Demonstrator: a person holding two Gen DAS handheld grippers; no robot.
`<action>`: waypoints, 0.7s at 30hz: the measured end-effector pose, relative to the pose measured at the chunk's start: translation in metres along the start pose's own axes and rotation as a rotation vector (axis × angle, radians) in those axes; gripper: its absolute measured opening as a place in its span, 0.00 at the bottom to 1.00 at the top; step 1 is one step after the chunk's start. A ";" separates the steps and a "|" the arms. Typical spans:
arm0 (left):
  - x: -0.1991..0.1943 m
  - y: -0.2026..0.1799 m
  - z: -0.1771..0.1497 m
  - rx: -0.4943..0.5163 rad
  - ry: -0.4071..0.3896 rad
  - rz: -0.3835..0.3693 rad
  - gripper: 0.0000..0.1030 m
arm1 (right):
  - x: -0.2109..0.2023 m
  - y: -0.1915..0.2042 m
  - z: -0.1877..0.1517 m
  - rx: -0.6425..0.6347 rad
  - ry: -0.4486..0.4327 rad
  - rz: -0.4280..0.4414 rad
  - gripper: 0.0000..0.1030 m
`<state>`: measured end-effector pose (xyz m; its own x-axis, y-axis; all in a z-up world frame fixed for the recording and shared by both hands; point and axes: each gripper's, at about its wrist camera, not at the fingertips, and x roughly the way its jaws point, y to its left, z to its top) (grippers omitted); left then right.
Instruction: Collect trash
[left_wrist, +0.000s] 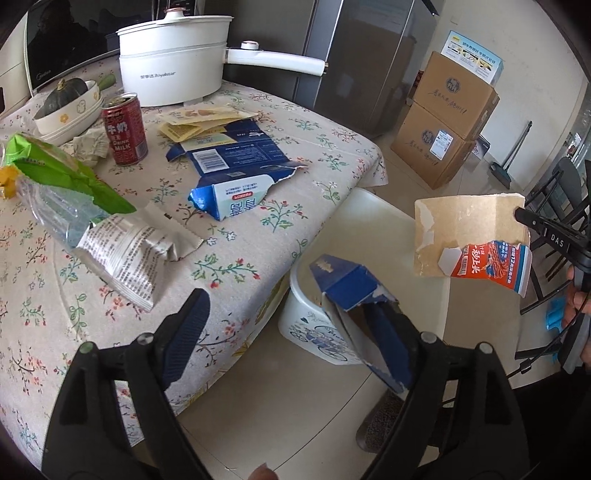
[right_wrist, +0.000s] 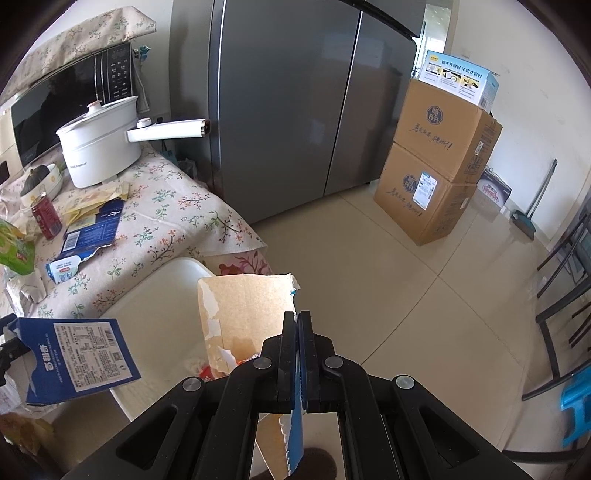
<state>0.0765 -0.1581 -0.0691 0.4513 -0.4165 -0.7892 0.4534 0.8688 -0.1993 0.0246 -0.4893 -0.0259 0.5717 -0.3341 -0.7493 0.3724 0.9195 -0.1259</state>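
left gripper (left_wrist: 291, 325): jaws wide, torn blue cardboard carton piece (left_wrist: 354, 291) leaning on one finger, above white plastic bin (left_wrist: 314, 328) beside worktop (left_wrist: 258, 229) edge | right gripper (right_wrist: 297, 317): clamped on torn brown cardboard piece (right_wrist: 247, 306), over bin | worktop: wrappers, red can (left_wrist: 123, 129).

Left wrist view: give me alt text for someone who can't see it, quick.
The open left gripper hangs over a white bin beside the table, a torn blue carton piece resting against one finger. At right, the right gripper pinches a torn brown cardboard piece. Wrappers, a flattened blue carton and a red can remain on the floral tablecloth.
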 end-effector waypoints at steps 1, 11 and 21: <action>-0.003 0.003 -0.001 -0.009 0.000 0.009 0.86 | 0.000 0.002 0.002 -0.003 -0.001 0.001 0.02; -0.044 0.034 -0.004 -0.055 -0.049 0.050 0.95 | 0.010 0.040 0.017 -0.053 -0.001 -0.007 0.02; -0.078 0.075 -0.016 -0.122 -0.083 0.086 0.99 | 0.015 0.076 0.028 -0.027 0.058 0.104 0.56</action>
<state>0.0627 -0.0565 -0.0316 0.5488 -0.3557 -0.7565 0.3160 0.9261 -0.2062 0.0824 -0.4304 -0.0284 0.5630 -0.2248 -0.7953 0.2928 0.9541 -0.0624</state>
